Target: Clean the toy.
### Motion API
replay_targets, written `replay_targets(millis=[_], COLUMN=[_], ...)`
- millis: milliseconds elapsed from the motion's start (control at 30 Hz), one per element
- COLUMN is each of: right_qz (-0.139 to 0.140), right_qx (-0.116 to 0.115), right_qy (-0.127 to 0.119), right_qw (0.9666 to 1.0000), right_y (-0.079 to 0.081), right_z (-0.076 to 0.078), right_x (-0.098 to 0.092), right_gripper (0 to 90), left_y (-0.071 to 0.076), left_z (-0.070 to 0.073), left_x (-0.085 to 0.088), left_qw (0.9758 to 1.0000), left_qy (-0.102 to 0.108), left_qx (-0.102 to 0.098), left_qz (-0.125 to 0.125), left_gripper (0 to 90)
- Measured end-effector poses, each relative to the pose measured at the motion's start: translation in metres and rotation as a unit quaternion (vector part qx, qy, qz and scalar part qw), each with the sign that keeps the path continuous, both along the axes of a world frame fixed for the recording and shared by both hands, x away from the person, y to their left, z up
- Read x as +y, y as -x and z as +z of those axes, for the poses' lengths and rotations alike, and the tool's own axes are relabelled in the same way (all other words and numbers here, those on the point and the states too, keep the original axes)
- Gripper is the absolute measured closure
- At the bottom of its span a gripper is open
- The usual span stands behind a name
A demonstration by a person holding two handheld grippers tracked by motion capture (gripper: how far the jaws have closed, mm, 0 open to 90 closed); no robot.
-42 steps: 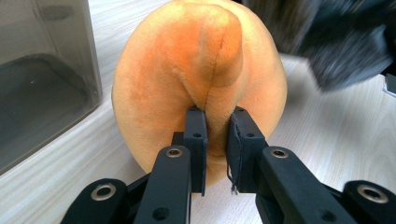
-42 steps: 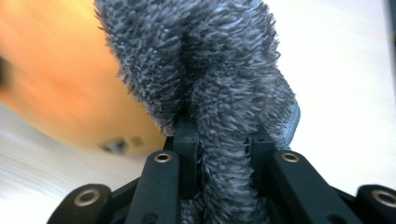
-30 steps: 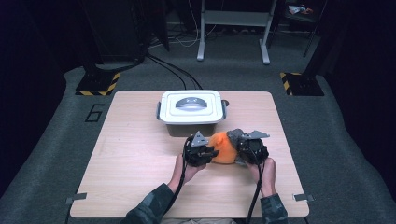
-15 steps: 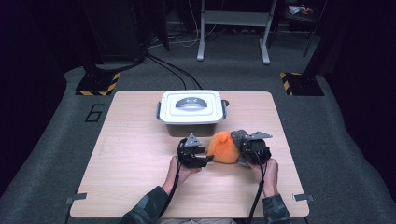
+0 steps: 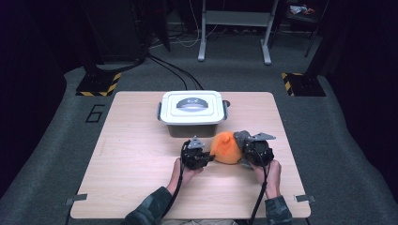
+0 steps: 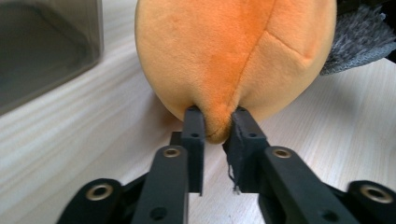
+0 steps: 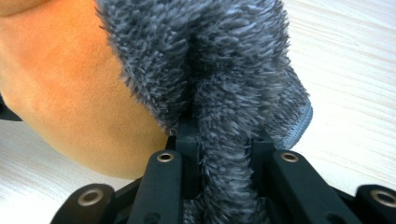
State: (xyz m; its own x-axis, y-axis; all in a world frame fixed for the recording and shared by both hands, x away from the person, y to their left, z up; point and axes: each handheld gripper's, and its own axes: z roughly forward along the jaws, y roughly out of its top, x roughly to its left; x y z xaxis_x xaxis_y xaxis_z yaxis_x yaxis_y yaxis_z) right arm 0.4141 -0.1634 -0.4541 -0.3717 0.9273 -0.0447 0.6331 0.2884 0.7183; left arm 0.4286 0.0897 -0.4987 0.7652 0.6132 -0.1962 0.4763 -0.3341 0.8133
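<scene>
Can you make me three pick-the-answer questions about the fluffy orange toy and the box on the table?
1. Where is the orange plush toy?
A. inside the box
B. on the table, between the two tools
C. on the floor

2. What colour is the fuzzy part that the right tool pinches?
A. grey
B. green
C. yellow

3. How is the white box?
A. lid off
B. tipped over
C. lid on

Answers: 1 B, the toy lies on the table with a tool on each side. 2 A, the grey fuzzy part runs between its jaws. 3 C, the lid sits flat on top.

The left tool has just been closing and pinches the toy's orange tip.
</scene>
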Motion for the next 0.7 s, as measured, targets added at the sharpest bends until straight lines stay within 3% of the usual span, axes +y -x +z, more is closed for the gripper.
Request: replay_targets(millis=[33,200,333,400,500,633,700], right_qz=[0.000,-0.008,-0.013,-0.015,-0.009,-0.003,-0.004], right_qx=[0.000,-0.011,-0.015,-0.019,-0.032,-0.049,-0.053], right_qy=[0.000,-0.007,-0.008,-0.010,-0.011,-0.008,-0.011], right_qw=[1.0000,0.9999,0.9998,0.9997,0.9994,0.9987,0.9985], right_y=[0.000,0.004,0.008,0.009,0.015,0.022,0.024], right_z=[0.000,0.003,0.007,0.009,0.017,0.030,0.034], right_x=[0.000,-0.008,-0.012,-0.012,-0.013,-0.010,-0.008], right_gripper=[73.0,73.4,73.5,73.5,73.4,73.3,73.2], left_y=[0.000,0.004,0.004,0.004,0.005,0.007,0.008], left_z=[0.000,0.012,0.025,0.028,0.035,0.047,0.049], left_x=[0.000,-0.003,-0.004,-0.004,-0.006,-0.010,-0.011], left_qw=[1.0000,0.9993,0.9971,0.9968,0.9952,0.9908,0.9905], left_qy=[0.000,-0.006,-0.021,-0.025,-0.034,-0.054,-0.054], left_qx=[0.000,-0.037,-0.073,-0.076,-0.091,-0.124,-0.125], left_qz=[0.000,-0.001,0.000,-0.003,-0.005,-0.011,-0.014], left_gripper=[80.4,82.7,83.0,83.1,83.1,83.1,83.1])
